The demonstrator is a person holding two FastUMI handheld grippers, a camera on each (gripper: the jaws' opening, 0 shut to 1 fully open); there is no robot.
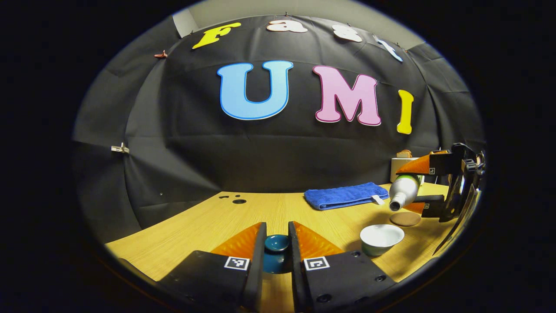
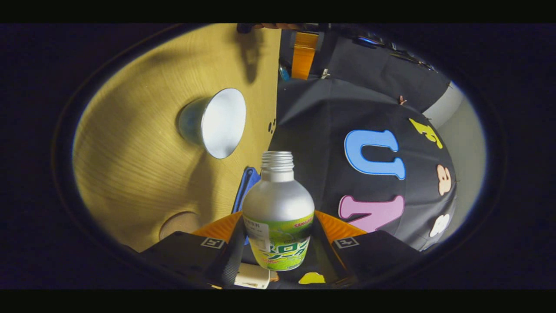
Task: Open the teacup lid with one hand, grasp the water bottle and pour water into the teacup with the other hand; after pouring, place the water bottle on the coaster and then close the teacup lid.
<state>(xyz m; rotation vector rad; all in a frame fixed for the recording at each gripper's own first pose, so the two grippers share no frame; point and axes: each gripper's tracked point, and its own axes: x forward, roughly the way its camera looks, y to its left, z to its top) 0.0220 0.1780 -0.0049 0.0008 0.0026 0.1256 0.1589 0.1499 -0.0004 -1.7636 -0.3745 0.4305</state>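
The water bottle (image 2: 278, 208) is up off the table and tipped over on its side, a silver metal body with a threaded, uncapped neck and a green-and-yellow label around its lower half. In the right gripper view the right gripper (image 2: 278, 243) has it clamped, one orange-backed finger pressed to each side of the labelled part, neck pointing straight away from the camera. From the left gripper view the same bottle (image 1: 403, 191) hangs at the right of the scene, mouth angled down and toward the teacup, held between the two orange fingers of that gripper (image 1: 415, 184).

Below and in front of the bottle's mouth sits the teacup (image 1: 381, 239), lid off, white inside with a pale greenish outer wall, standing upright on the wooden table (image 1: 208, 226). In the right gripper view the cup (image 2: 215, 121) shows its open white bowl; whether any water is in it, I can't tell. Just behind the cup, under the bottle, lies the round brown coaster (image 1: 405, 218), flat and bare, apart from the cup.

Over to the left gripper (image 1: 276, 250): its fingers are drawn in narrow around the dark teal teacup lid (image 1: 276, 252), a pad on each side of it, the knob (image 1: 276, 242) showing between them. The lid is low over the table's near edge, well apart from the cup.

Farther back a folded blue towel (image 1: 345, 195) lies on the table.
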